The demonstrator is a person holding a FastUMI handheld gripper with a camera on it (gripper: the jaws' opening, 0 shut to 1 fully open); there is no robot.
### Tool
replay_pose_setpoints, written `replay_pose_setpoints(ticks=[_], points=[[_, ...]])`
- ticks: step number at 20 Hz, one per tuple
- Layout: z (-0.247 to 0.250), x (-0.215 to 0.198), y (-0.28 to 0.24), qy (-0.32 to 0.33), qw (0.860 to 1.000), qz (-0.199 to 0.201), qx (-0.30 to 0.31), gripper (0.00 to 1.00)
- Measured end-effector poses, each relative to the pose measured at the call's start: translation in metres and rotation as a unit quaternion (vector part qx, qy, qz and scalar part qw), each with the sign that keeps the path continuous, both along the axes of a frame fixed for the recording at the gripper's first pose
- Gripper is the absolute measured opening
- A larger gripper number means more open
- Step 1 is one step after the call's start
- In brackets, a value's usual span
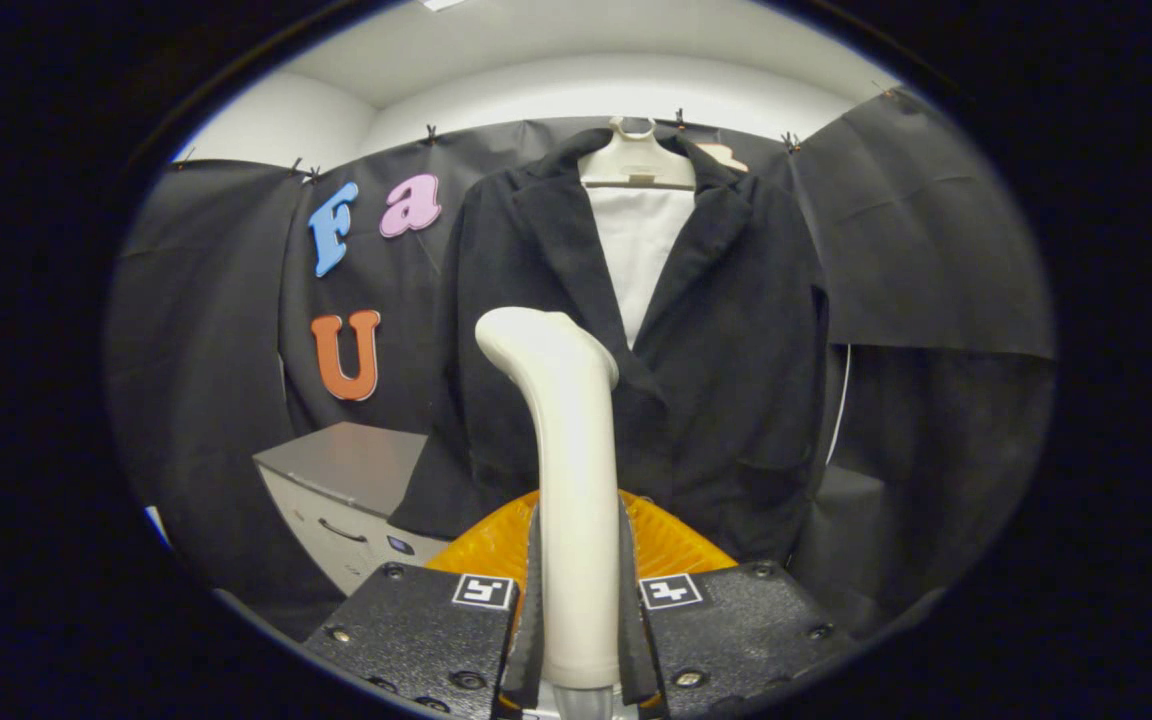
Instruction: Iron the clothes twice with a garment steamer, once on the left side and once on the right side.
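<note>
A black jacket [726, 330] over a white inner layer [638, 250] hangs on a pale hanger [636, 160] against the booth wall, straight ahead of me. The cream handle of the garment steamer [566, 450] stands upright between my fingers, its curved head in front of the jacket's left front panel near the lapel. My gripper [577, 600] is shut on that handle, both fingers pressing its sides. Whether the steamer head touches the cloth I cannot tell.
An orange ribbed object [496, 540] sits just beyond my fingers, behind the handle. A grey cabinet with a drawer handle [346, 490] stands low to the left of the jacket. Black cloth [916, 260] covers the walls around.
</note>
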State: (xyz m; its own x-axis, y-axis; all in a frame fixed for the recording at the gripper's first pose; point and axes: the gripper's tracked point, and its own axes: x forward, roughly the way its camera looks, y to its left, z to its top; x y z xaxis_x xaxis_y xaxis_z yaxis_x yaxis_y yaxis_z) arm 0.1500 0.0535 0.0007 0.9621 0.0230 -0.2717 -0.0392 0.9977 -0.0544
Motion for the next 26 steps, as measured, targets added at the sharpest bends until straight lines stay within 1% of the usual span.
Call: replay_pose_setpoints(ticks=[7,12,15,19,26], points=[[-0.070,-0.018,-0.022,0.068,0.997,-0.025,-0.005,0.33],[-0.110,-0.035,-0.025,0.102,0.994,-0.028,-0.005,0.33],[-0.147,-0.050,-0.027,0.143,0.989,-0.029,-0.006,0.33],[-0.180,-0.061,-0.034,0.177,0.983,-0.041,-0.010,0.33],[-0.242,-0.085,-0.043,0.242,0.969,-0.045,-0.028,0.33]])
